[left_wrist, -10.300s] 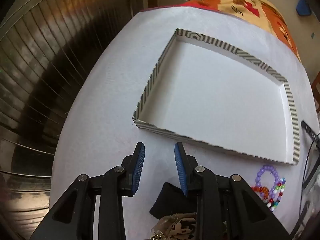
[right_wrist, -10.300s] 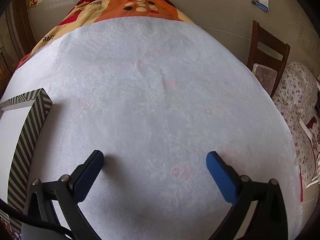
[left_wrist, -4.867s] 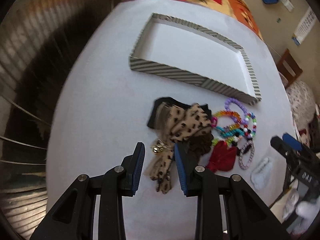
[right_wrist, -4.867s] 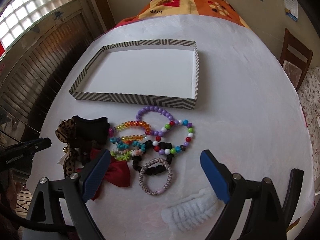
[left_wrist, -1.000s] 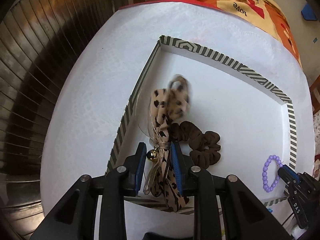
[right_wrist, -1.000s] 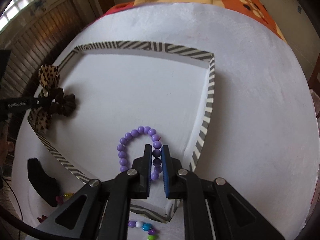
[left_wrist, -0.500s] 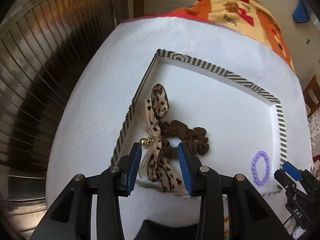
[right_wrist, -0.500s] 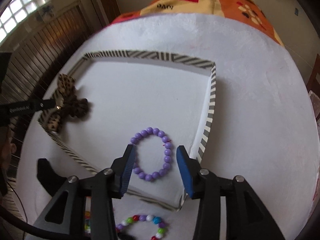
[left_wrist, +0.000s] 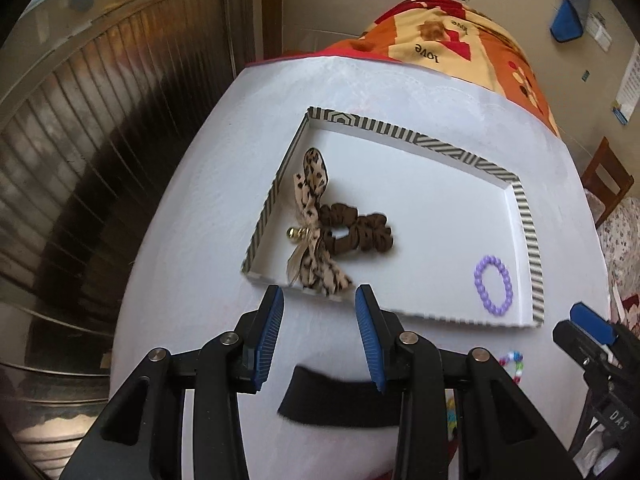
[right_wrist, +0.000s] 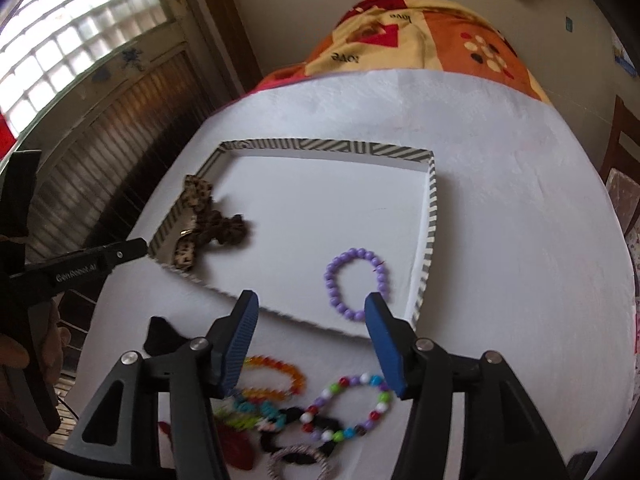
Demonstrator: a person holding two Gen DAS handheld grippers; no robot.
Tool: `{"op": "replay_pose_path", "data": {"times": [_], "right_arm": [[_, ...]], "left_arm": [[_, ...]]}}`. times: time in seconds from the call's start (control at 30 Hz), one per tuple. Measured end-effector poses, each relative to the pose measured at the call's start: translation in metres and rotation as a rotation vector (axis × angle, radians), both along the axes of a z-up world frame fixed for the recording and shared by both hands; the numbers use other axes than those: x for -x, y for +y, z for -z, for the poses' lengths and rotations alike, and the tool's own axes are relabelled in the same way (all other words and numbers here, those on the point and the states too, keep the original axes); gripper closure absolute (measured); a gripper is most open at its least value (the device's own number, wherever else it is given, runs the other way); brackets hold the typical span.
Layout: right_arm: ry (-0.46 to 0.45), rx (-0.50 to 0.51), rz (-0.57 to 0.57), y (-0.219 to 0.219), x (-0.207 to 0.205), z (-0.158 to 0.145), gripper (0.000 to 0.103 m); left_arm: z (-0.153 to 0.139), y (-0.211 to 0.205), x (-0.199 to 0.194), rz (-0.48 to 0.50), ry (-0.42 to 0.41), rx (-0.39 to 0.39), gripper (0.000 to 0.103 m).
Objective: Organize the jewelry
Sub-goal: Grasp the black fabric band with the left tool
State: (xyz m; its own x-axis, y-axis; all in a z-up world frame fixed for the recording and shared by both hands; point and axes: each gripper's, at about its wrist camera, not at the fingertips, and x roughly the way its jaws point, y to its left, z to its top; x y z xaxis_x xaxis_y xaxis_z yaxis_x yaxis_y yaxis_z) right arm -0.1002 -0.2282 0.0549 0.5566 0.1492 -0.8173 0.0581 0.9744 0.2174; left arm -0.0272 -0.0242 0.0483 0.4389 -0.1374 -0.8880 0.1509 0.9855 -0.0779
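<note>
A shallow striped tray [left_wrist: 527, 216] [right_wrist: 431, 200] lies on the white table. In it lie a leopard-print bow with a brown scrunchie [left_wrist: 348, 232] [right_wrist: 208, 224] at the left and a purple bead bracelet [left_wrist: 493, 285] [right_wrist: 354, 282] at the right. My left gripper [left_wrist: 319, 328] is open and empty, just short of the tray's near wall. My right gripper [right_wrist: 310, 340] is open and empty above the near edge. Below it lie an orange bead bracelet [right_wrist: 276, 372], a multicolour bead bracelet [right_wrist: 348, 408], a striped hair tie [right_wrist: 300, 460] and a red bow [right_wrist: 236, 448].
A black hairband [left_wrist: 340, 400] [right_wrist: 160, 336] lies on the table near the left gripper. A patterned blanket [right_wrist: 420, 40] covers the far end. A wooden chair [left_wrist: 606, 176] stands at the right. Dark slatted panelling [left_wrist: 80, 160] runs along the left.
Both grippers have opened wider and drawn back toward the near side of the table. The bow with scrunchie and the purple bracelet stay in the tray where they were let go.
</note>
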Motion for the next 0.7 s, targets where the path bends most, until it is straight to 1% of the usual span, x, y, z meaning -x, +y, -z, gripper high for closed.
{"op": "replay_pose_path", "data": {"times": [0.2,0.33,0.53,0.7], "right_arm": [[-0.019,0.0,0.005,0.019,0.021,-0.01,0.043],[-0.031,0.002,0.021,0.032,0.035,-0.015,0.04],[-0.043,0.013,0.028,0.045,0.053,-0.023,0.039],[-0.051,0.017,0.055,0.047,0.063,-0.029,0.038]], "left_arm": [[-0.012,0.014,0.027,0.007,-0.035,-0.007,0.086],[-0.018,0.025,0.047,0.008,-0.057,-0.011,0.086],[-0.022,0.032,0.066,0.016,-0.072,-0.007,0.086],[-0.027,0.036,0.076,0.016,-0.091,-0.004,0.086]]}}
